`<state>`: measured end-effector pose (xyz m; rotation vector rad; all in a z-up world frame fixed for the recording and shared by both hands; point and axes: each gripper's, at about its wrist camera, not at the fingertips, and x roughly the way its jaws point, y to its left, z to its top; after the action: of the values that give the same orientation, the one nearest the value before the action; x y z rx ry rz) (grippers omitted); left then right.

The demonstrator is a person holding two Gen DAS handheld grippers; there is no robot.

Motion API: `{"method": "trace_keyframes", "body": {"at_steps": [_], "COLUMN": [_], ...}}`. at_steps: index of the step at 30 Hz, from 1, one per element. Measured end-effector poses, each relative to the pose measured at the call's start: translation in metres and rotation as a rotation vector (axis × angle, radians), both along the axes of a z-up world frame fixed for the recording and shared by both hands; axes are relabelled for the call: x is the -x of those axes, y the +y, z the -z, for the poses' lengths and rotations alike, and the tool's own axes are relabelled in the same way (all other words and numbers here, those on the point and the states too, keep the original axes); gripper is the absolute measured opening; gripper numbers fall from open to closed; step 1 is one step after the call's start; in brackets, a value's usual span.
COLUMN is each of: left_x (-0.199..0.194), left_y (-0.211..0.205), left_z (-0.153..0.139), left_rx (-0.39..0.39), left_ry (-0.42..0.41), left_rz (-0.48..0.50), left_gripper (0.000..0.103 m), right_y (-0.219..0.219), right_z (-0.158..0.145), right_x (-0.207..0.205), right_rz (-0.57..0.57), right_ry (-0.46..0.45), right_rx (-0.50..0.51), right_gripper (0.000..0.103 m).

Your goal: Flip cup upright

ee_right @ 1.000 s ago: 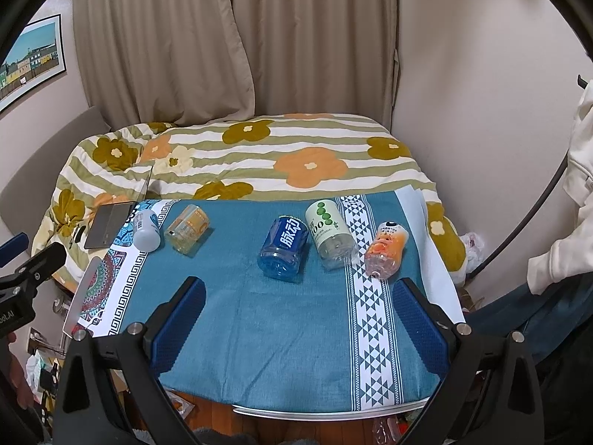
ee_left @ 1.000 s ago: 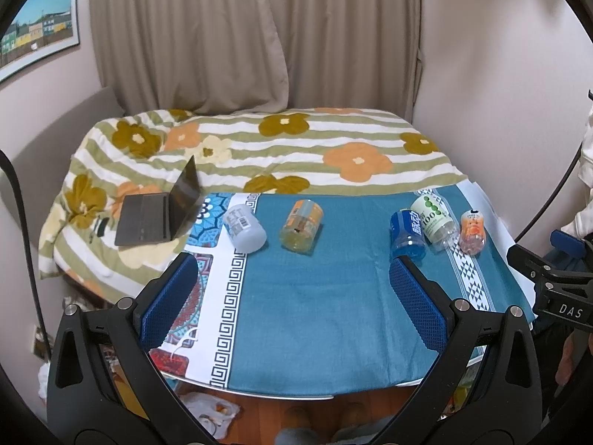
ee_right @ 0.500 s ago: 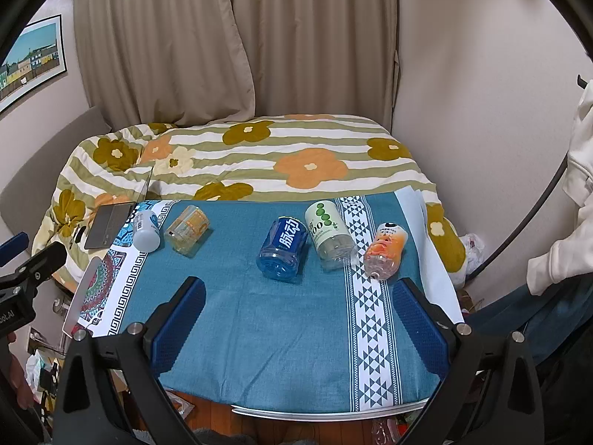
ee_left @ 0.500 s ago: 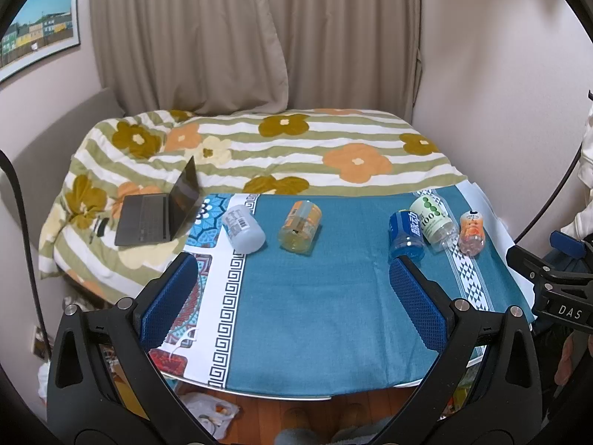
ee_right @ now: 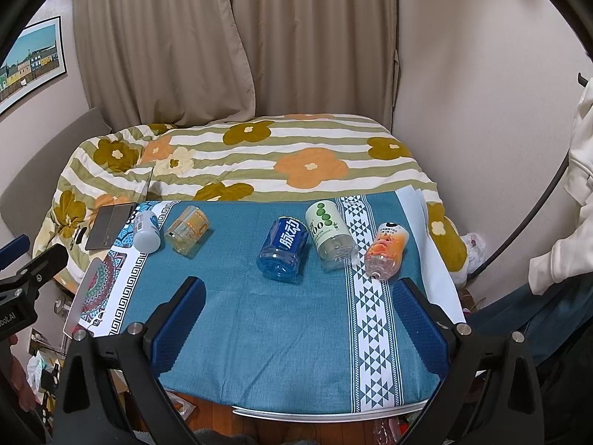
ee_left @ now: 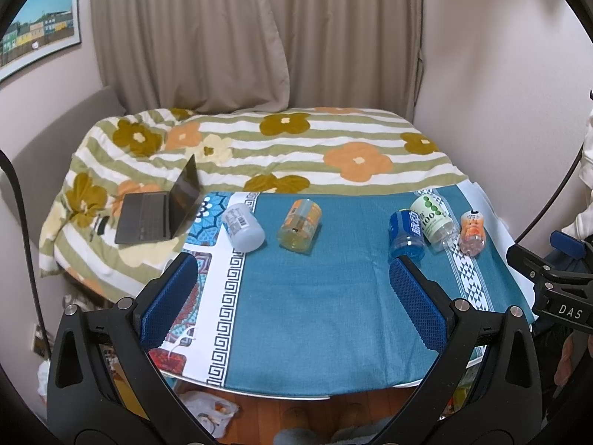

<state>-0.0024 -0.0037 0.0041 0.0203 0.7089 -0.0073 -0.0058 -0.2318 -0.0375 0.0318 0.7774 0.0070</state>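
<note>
Several cut-bottle cups lie on their sides on the blue cloth of the table [ee_left: 315, 315]: a white one [ee_left: 242, 226], a yellow-orange one [ee_left: 299, 224], a blue one [ee_left: 406, 234], a green-white one [ee_left: 433, 218] and an orange-pink one [ee_left: 471, 227]. In the right wrist view they show as white [ee_right: 145, 230], yellow-orange [ee_right: 188, 230], blue [ee_right: 283, 248], green-white [ee_right: 329, 234] and orange-pink [ee_right: 386, 250]. My left gripper [ee_left: 292, 298] is open and empty above the table's near part. My right gripper [ee_right: 298, 319] is open and empty too.
An open laptop [ee_left: 159, 207] sits on the flowered bedspread [ee_left: 296, 144] left of the table. Curtains and walls stand behind. The other gripper's body shows at the right edge [ee_left: 556, 293]. Bags lie on the floor [ee_left: 211, 408] under the table's near edge.
Both views have drawn back or risen very slightly; the cups sit a little higher in frame. No cup has moved and both grippers stay open.
</note>
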Motion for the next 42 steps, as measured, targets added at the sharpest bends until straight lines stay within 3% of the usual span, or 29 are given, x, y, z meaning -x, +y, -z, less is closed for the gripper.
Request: {"method": "trace_keyframes", "body": {"at_steps": [11, 19, 28, 42], "left_x": [0.001, -0.024, -0.094, -0.220], "left_y": [-0.004, -0.011, -0.001, 0.001], "left_z": [0.002, 0.007, 0.025, 0.104], "left_rx": [-0.002, -0.037, -0.032, -0.111], "left_ry": [0.005, 0.040, 0.135, 0.368], "left_rz": [-0.033, -0.045, 0.025, 0.217], "left_gripper": [0.103, 0.103, 0.103, 0.103], "right_y": [-0.007, -0.017, -0.026, -0.016], "right_z": [-0.003, 0.012, 0.031, 0.077], "right_x": [-0.010, -0.028, -0.054, -0.100], "right_rz": [-0.044, -0.109, -0.051, 0.139], "right_ry": [0.012, 0.036, 0.079, 0.214], "right_rx": [-0.005, -0.009, -0.057, -0.106], "right_gripper": [0.101, 0.101, 0.101, 0.101]}}
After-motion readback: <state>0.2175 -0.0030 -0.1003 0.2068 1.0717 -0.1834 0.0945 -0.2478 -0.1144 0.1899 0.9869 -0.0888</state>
